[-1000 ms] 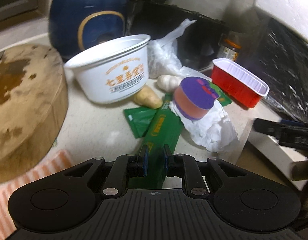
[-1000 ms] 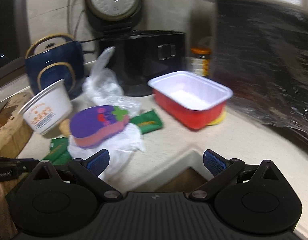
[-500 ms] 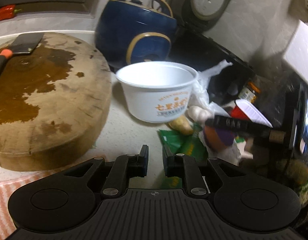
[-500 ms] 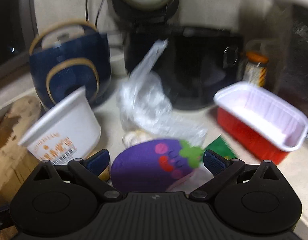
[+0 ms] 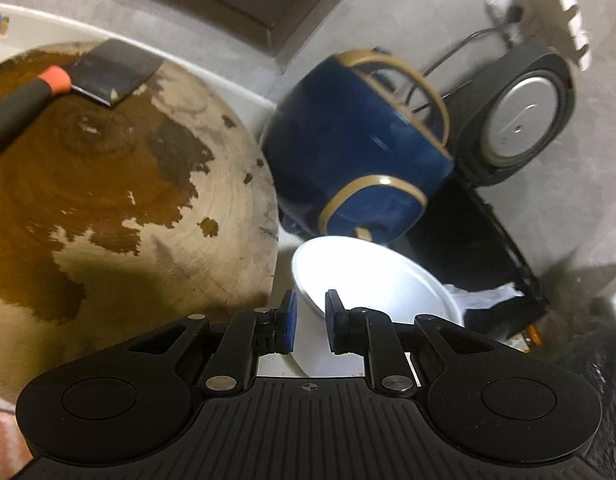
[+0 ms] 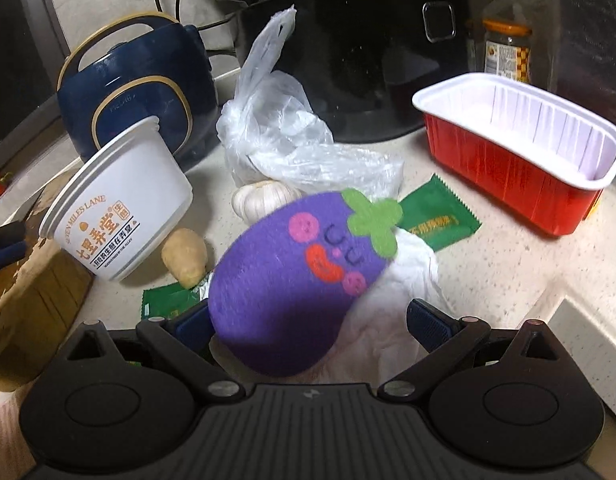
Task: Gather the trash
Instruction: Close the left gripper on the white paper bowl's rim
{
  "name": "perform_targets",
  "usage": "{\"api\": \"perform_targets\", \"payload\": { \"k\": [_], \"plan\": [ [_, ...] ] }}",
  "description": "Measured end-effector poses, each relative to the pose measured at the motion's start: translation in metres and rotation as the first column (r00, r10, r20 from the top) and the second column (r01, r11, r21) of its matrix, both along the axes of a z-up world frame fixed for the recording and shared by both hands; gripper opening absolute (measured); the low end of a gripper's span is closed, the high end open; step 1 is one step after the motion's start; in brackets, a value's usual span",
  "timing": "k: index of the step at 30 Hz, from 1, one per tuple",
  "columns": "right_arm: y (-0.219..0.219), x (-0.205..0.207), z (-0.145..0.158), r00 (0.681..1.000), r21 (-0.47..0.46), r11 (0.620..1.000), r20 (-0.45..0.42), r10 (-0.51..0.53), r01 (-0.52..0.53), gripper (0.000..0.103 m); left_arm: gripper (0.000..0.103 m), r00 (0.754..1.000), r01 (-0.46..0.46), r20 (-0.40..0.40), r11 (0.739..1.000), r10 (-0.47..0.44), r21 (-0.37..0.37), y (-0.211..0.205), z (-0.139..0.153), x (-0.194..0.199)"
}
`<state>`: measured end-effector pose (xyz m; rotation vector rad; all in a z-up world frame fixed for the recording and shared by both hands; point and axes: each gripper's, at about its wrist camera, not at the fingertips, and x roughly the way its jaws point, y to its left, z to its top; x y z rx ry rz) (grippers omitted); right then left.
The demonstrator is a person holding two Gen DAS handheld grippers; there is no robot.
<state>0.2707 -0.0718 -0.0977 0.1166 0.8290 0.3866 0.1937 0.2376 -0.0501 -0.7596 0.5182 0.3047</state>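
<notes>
In the right wrist view my right gripper [image 6: 308,320] is open, its fingers either side of a purple eggplant-shaped sponge [image 6: 300,280] lying on a crumpled white tissue [image 6: 391,320]. Green wrappers [image 6: 435,220] lie flat beside it. A white paper bowl [image 6: 120,208] leans tilted at the left, a clear plastic bag [image 6: 276,136] behind, a red tray [image 6: 519,152] at the right. In the left wrist view my left gripper [image 5: 308,320] has its jaws nearly closed and empty, just above the white bowl's rim [image 5: 371,276].
A round wooden chopping board [image 5: 108,184] with a cleaver [image 5: 104,72] fills the left. A blue cooker [image 5: 359,152], a black appliance [image 6: 367,52] and a jar [image 6: 507,52] stand at the back. Garlic [image 6: 264,196] and a ginger piece [image 6: 186,256] lie near the bowl.
My left gripper let go of the green wrapper, rose and swung left over the bowl and board. My right gripper moved in until the purple sponge sits between its open fingers.
</notes>
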Motion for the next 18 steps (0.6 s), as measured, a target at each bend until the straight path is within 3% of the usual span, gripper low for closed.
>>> {"api": "perform_targets", "payload": {
  "k": [7, 18],
  "plan": [
    [0.002, 0.003, -0.003, 0.998, -0.041, 0.998, -0.017, 0.054, -0.054, 0.101, 0.021, 0.996, 0.056, -0.074, 0.992, -0.048, 0.115, -0.015, -0.007, 0.014],
    [-0.002, 0.005, -0.004, 0.999, 0.018, 1.000, -0.032, 0.004, -0.004, 0.103, 0.027, 0.990, 0.115, -0.102, 0.983, -0.101, 0.143, -0.028, -0.006, 0.008]
  ]
}}
